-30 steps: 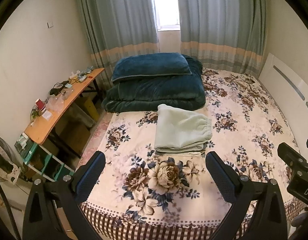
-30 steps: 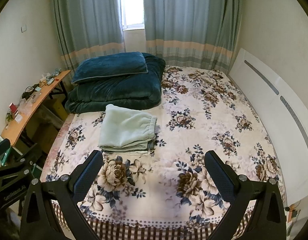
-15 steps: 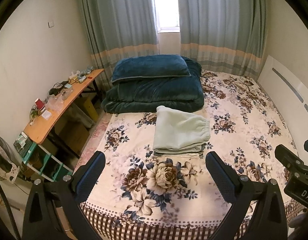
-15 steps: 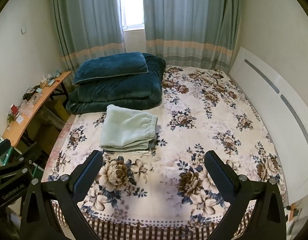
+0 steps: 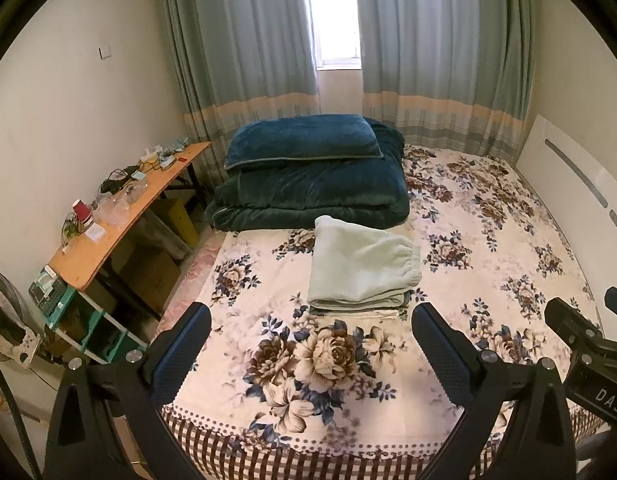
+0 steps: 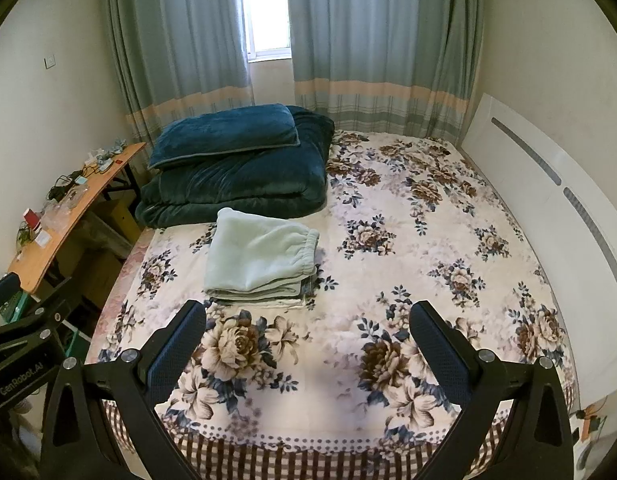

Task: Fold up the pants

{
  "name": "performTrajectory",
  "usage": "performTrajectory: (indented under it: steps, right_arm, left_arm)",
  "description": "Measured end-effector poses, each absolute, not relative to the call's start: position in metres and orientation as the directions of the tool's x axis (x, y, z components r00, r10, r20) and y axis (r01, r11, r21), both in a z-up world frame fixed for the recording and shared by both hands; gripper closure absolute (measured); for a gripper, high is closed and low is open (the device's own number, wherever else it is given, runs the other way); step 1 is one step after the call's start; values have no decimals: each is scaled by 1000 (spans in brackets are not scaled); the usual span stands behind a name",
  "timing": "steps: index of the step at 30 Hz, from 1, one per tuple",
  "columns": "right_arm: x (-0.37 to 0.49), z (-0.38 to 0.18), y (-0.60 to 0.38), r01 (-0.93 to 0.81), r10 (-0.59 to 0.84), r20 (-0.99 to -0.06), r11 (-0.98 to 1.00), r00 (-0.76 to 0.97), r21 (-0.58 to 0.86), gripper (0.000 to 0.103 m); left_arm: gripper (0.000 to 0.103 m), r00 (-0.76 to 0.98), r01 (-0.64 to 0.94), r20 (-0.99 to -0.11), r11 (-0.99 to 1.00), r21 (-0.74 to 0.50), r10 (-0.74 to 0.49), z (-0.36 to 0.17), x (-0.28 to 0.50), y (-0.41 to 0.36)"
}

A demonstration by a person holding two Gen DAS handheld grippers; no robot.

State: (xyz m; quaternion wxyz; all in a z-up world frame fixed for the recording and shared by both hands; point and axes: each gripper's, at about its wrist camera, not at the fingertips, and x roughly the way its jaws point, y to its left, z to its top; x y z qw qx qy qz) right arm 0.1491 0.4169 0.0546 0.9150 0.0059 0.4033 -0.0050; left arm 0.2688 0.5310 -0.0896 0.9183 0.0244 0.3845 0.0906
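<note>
Pale green pants (image 5: pixel 360 268) (image 6: pixel 260 258) lie folded into a neat stack on the flowered bedspread (image 5: pixel 508 248) (image 6: pixel 408 248), elastic waistband to the right, on top of other folded cloth. My left gripper (image 5: pixel 310 332) hangs open above the foot of the bed, well short of the pants, nothing between its fingers. My right gripper (image 6: pixel 308 330) is open too, at the same distance and to the right of the stack. Each view catches the other gripper's body at its edge.
A folded dark teal quilt and pillow (image 5: pixel 308 176) (image 6: pixel 236 164) sit just behind the pants. A cluttered wooden desk (image 5: pixel 120 216) (image 6: pixel 68 216) stands left of the bed, a white headboard (image 6: pixel 548 208) on the right, curtains and a window behind.
Both grippers have drawn back slightly from the bed; the pants look a little farther away. The folded stack has not moved.
</note>
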Motion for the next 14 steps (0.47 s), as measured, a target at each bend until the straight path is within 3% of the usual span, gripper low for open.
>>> performTrajectory:
  steps: [14]
  right_arm:
    - [135, 51, 425, 27, -5, -746, 999, 666, 18, 0]
  left_arm:
    - [0, 688, -150, -703, 983, 103, 178, -92, 256, 528]
